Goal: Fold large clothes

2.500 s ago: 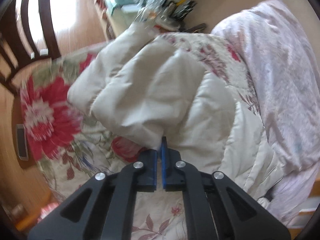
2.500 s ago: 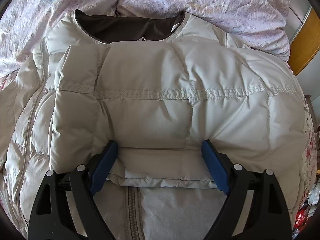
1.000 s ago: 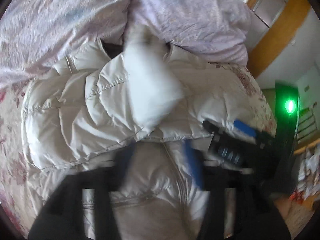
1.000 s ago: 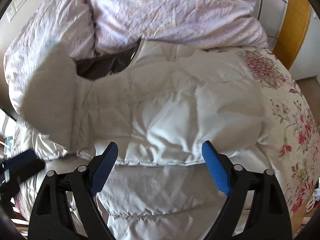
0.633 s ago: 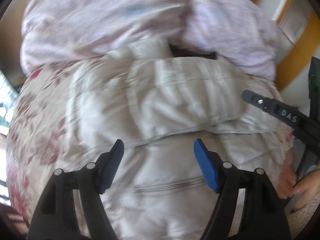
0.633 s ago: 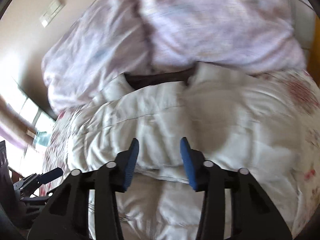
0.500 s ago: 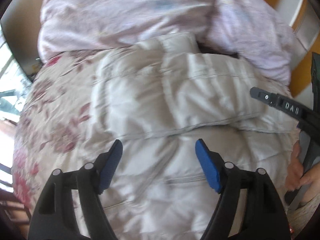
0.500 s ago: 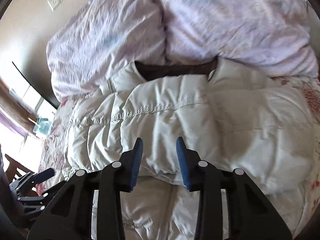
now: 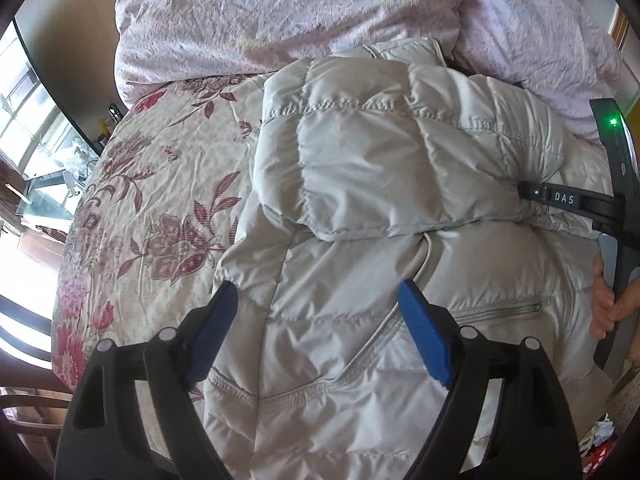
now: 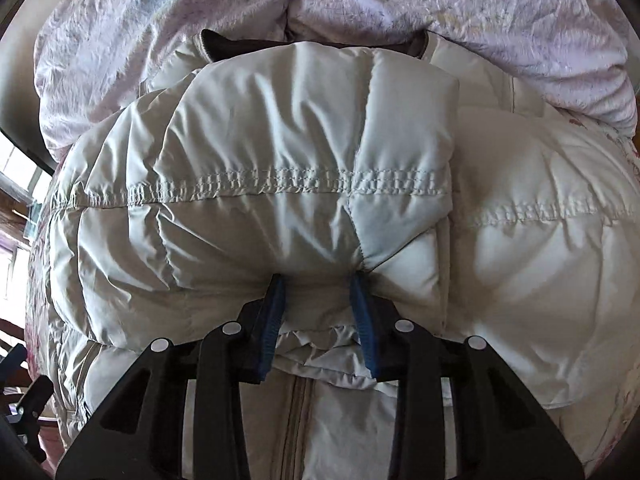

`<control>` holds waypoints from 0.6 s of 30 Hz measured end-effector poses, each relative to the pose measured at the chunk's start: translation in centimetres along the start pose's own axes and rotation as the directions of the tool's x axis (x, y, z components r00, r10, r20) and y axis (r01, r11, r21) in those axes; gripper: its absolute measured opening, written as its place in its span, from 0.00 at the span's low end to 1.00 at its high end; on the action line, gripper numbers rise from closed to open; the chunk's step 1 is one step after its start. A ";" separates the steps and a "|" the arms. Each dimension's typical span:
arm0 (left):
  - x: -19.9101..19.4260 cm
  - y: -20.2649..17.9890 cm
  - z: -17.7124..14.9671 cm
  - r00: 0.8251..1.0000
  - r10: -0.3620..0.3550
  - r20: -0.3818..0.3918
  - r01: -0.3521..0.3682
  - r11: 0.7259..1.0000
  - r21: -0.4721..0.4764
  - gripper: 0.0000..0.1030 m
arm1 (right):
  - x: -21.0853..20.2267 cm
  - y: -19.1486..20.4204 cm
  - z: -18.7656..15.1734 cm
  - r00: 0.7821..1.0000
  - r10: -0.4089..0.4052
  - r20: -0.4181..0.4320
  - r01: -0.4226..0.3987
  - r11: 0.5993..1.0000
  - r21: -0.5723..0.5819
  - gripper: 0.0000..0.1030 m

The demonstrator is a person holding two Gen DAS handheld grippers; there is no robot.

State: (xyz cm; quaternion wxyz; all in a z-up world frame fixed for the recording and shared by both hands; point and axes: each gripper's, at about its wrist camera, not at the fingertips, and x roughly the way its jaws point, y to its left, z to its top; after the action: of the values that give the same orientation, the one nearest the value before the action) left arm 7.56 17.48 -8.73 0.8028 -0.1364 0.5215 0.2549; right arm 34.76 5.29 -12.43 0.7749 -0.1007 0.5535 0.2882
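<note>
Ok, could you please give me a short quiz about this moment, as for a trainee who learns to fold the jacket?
1. True or false: the right tongs are shut on a fold of the padded jacket.
2. What lies just beyond the jacket? A) a lilac duvet B) a blue towel C) a wooden box
3. Fill in: the bedspread under the jacket has a ___ pattern.

Key: 1 true; 2 A; 3 floral.
</note>
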 end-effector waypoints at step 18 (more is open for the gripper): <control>-0.3 2.2 -3.1 0.998 0.055 -0.033 -0.054 0.998 0.028 0.84 | -8.7 -10.2 -4.9 0.976 0.219 0.015 -0.219 0.962 0.167 0.60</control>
State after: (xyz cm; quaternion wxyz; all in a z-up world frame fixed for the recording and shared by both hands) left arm 3.85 17.75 -9.62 0.7884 -0.1155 0.5417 0.2675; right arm 34.60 -8.21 -7.97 0.7429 0.0260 0.5849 0.3244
